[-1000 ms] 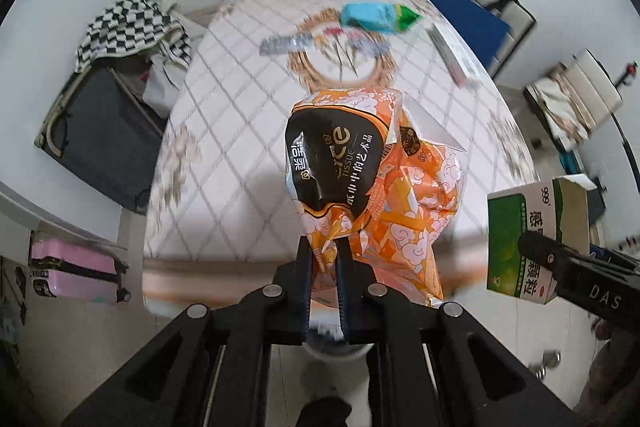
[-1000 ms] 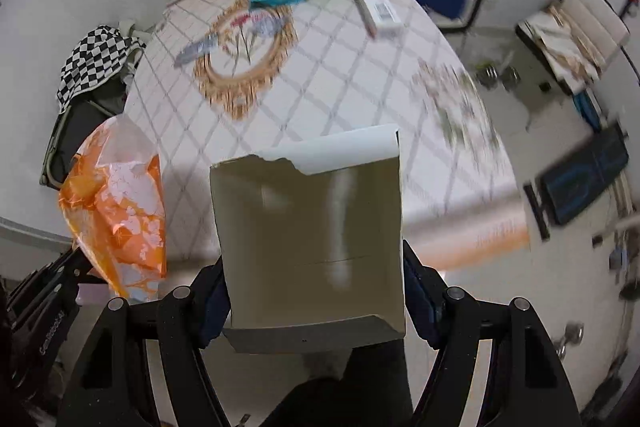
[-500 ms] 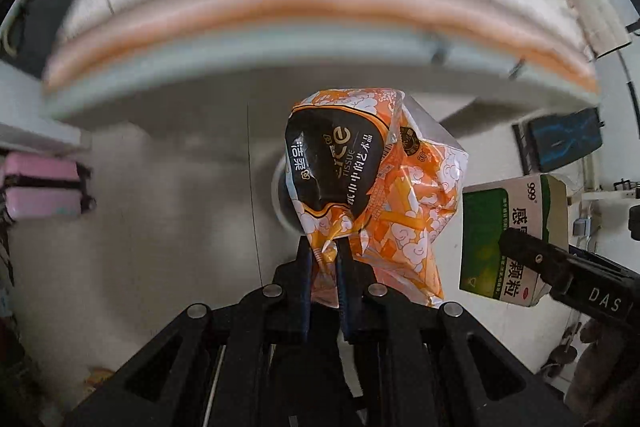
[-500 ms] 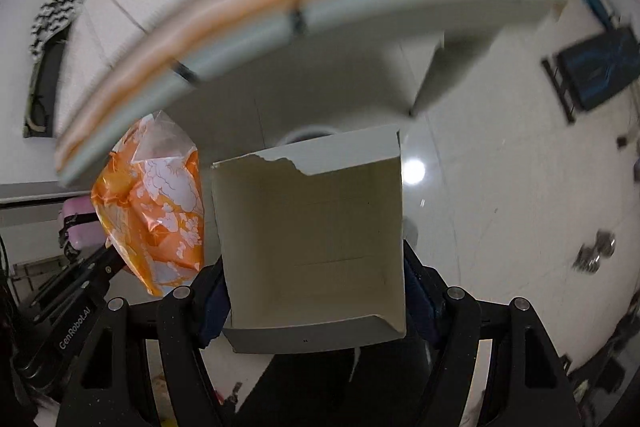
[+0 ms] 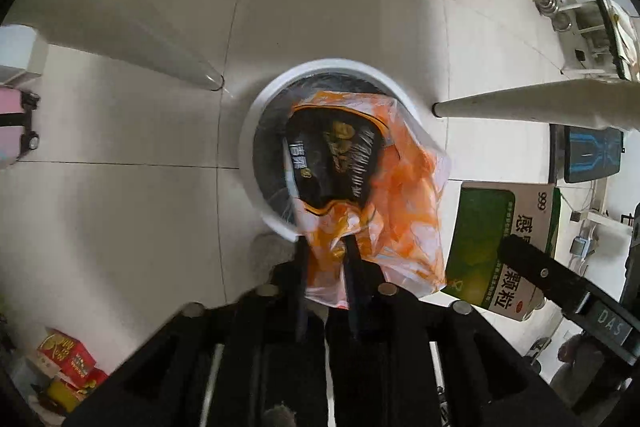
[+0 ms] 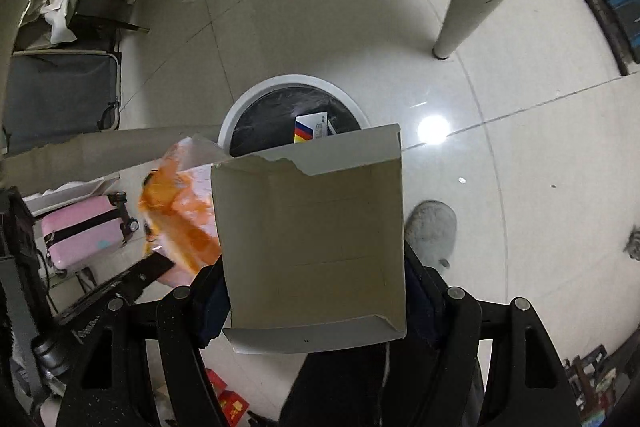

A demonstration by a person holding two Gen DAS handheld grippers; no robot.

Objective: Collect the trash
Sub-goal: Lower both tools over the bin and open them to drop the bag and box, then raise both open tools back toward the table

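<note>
The left gripper [image 5: 326, 259] is clamped on an orange wrapper [image 5: 372, 187] above a white bin [image 5: 250, 131]. Beside it, the right gripper [image 6: 316, 283] pinches an open box [image 6: 312, 239] over the bin's rim.

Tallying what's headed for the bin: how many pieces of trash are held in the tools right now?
2. An orange snack bag in the left tool, over the bin; an opened cardboard box in the right tool, near the bin's rim.

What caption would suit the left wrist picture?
Left gripper holds an orange wrapper over the white bin, green box waiting alongside.
</note>
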